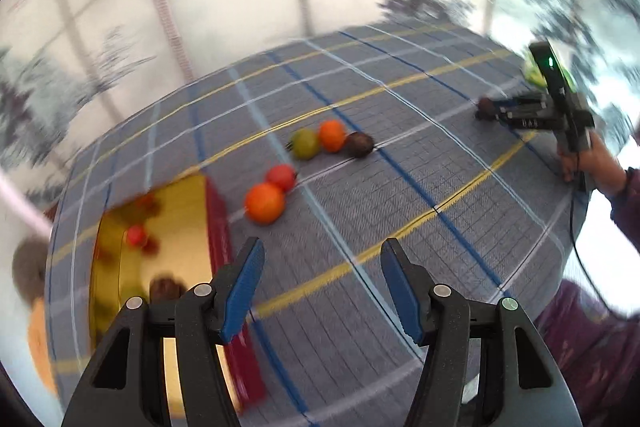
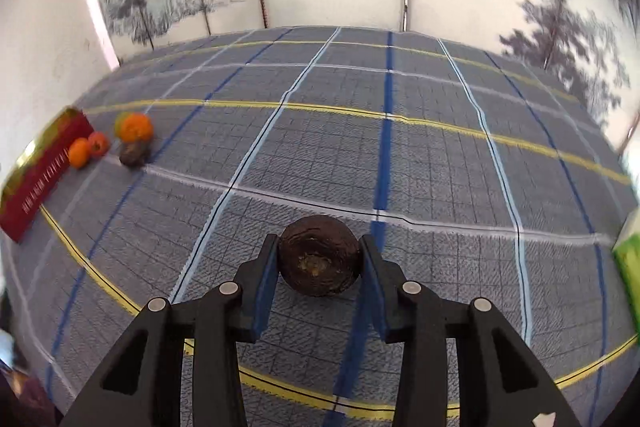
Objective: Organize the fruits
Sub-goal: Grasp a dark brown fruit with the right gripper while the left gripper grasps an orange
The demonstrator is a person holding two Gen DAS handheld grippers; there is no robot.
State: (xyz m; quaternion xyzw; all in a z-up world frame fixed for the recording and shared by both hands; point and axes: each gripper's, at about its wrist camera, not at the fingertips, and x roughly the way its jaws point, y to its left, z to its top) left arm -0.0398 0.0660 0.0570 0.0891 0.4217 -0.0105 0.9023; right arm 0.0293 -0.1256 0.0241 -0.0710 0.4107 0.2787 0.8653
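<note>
Holding small fruits (image 1: 138,237), gold-lined red box (image 1: 218,227); right fingers (image 2: 366,259) clamp dark fruit (image 2: 319,261); left fingers (image 1: 246,279) apart, empty.

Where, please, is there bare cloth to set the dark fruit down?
Bare: the checked cloth between the held dark fruit and the far wall. Crowded: beside the red box, where the loose fruits cluster.

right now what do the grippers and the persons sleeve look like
Both the left gripper and right gripper have black angular bodies, silver pivot pins and blue ridged pads. The right handle carries a green light and a black cable. The sleeve is purple.
</note>
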